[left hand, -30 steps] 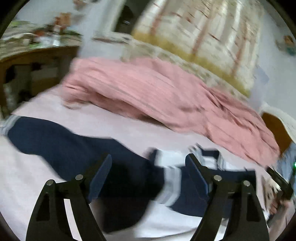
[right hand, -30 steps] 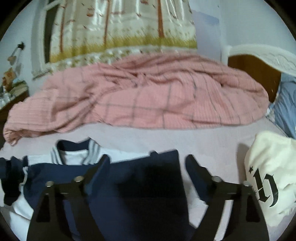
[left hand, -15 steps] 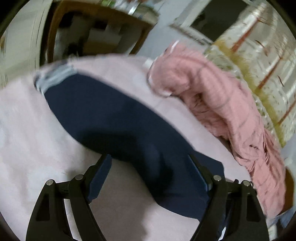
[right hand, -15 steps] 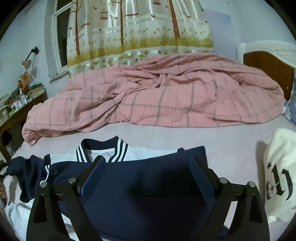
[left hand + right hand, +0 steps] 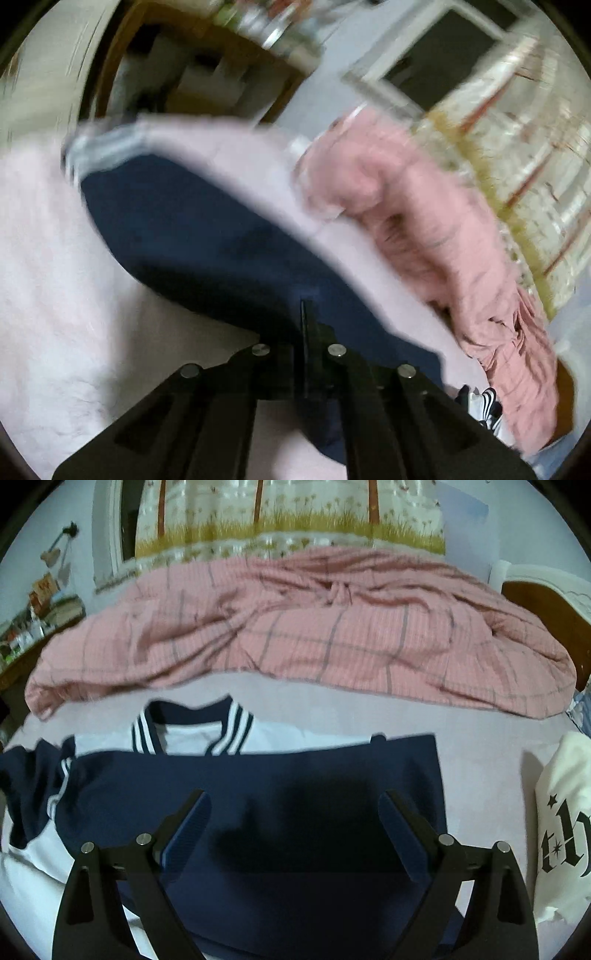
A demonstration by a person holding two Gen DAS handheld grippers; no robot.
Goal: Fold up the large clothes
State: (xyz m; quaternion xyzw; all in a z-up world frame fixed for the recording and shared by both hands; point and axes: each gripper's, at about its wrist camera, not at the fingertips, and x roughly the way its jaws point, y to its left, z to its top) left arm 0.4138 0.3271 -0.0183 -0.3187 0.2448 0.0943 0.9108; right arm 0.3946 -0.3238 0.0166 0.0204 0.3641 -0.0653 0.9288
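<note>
free: bare sheet [image 5: 480, 738] right of jacket [image 5: 295, 775] | blocked: blanket [image 5: 332, 635] behind, white garment [image 5: 565, 812] far right

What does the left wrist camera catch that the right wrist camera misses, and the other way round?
Only the left view shows the left gripper, its jaws closed together on the navy sleeve, whose striped cuff is also in sight; everything there is blurred. Only the right view shows the right gripper with jaws wide apart above the jacket body, the striped collar and a cream printed garment. Both show the pink plaid quilt, the lilac bed sheet and the curtain.
</note>
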